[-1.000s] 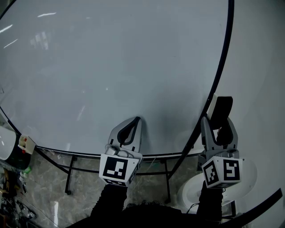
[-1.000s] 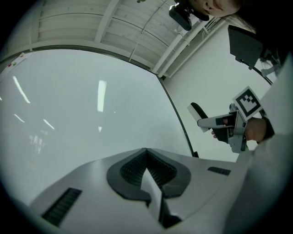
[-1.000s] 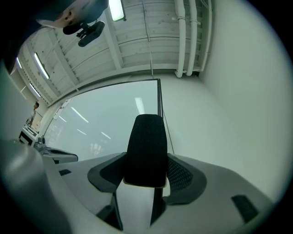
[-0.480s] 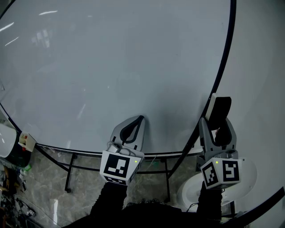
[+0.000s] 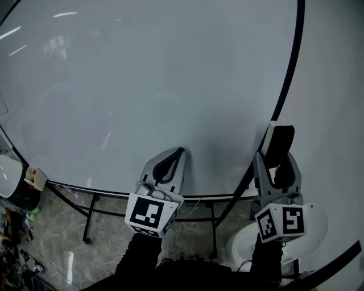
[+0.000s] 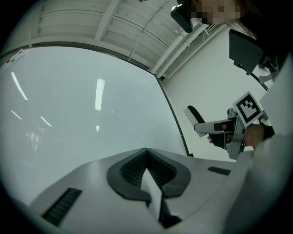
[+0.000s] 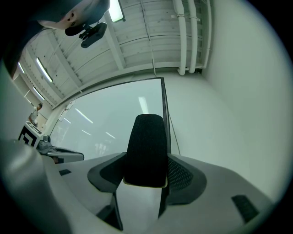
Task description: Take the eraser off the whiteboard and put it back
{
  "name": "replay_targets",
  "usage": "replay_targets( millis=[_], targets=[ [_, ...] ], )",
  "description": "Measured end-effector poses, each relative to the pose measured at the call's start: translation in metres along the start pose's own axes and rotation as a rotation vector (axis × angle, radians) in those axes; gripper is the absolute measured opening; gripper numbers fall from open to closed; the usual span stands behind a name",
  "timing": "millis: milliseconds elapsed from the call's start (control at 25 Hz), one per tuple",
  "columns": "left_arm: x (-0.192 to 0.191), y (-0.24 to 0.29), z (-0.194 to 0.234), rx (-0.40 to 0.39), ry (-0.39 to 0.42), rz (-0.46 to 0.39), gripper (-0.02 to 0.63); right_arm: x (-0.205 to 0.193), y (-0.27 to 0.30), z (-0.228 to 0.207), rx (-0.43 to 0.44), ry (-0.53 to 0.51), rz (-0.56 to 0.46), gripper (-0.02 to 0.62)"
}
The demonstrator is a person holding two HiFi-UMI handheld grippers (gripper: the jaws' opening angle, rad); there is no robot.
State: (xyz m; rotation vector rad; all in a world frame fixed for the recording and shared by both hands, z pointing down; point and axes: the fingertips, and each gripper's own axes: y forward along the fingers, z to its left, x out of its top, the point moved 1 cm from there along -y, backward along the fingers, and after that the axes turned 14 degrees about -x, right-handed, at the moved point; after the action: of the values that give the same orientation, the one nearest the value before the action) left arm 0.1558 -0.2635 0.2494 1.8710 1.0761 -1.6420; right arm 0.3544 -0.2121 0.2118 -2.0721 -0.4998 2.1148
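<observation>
Eraser (image 5: 278,143) stays clamped in the right gripper (image 5: 277,158) jaws by the whiteboard (image 5: 142,85) right edge, barely moved, unreturned; left gripper (image 5: 177,152) jaws closed, empty.

Below me I see a grey, stone-patterned floor (image 5: 114,227). At its left edge a small pale box (image 5: 35,177) with a red mark sits just beside a dark and white container (image 5: 10,190). Lower down lies small clutter (image 5: 11,250) that I can't make out. At lower right stands a white round object (image 5: 242,247), perhaps a stool. A plain white wall (image 5: 335,113) fills the right. The right gripper view shows white pipes (image 7: 187,36) under a ribbed ceiling (image 7: 137,41) with a lit lamp (image 7: 115,10).
</observation>
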Motion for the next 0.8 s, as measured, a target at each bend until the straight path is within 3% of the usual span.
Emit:
replay_targets(
  millis=[480,800],
  targets=[
    [0.004,-0.007,-0.004,0.069,0.014,0.018,0.005,0.006,0.002,0.000,0.048,0.005,-0.001,0.275],
    [-0.012,-0.052,0.001,0.208,0.013,0.106,0.006,-0.007,0.008,0.020,0.127,0.032,0.015,0.276]
  ],
)
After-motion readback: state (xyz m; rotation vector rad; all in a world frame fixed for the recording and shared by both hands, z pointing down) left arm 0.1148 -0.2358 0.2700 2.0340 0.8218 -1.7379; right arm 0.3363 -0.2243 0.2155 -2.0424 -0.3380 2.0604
